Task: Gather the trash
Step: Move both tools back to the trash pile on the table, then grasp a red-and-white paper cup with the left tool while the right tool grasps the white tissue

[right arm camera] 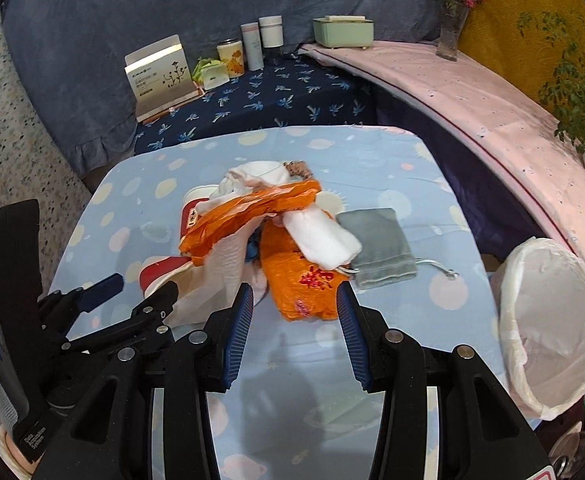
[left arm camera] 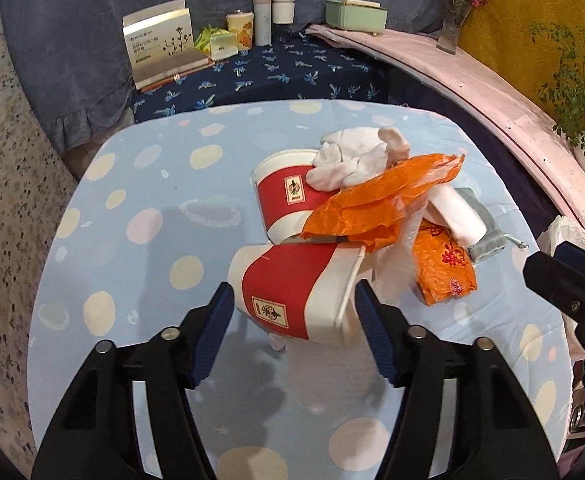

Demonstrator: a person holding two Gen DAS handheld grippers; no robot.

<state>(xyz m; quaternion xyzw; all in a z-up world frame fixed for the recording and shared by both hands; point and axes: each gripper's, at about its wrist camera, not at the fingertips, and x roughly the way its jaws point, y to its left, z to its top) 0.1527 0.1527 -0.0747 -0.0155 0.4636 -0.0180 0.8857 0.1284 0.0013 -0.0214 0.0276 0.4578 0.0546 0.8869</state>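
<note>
Cups come first: the near paper cup (left arm camera: 292, 296) lies on its side on the dotted table (left arm camera: 132, 208), between your left gripper's (left arm camera: 292, 332) released jaws. It's light and crushable, so pinch mid-wall gently. Your right gripper (right arm camera: 294, 324), also unclenched, straddles the soft orange packet (right arm camera: 300, 280).

Near half of the dotted tablecloth (right arm camera: 284, 364) lies bare w/ room to pass, but the middle is blocked by a heap of red paper cups (left arm camera: 292, 300), orange wrappers (right arm camera: 304, 280) & a grey pouch (right arm camera: 376, 248), w/ the lined bin (right arm camera: 548, 328) at the right edge.
</note>
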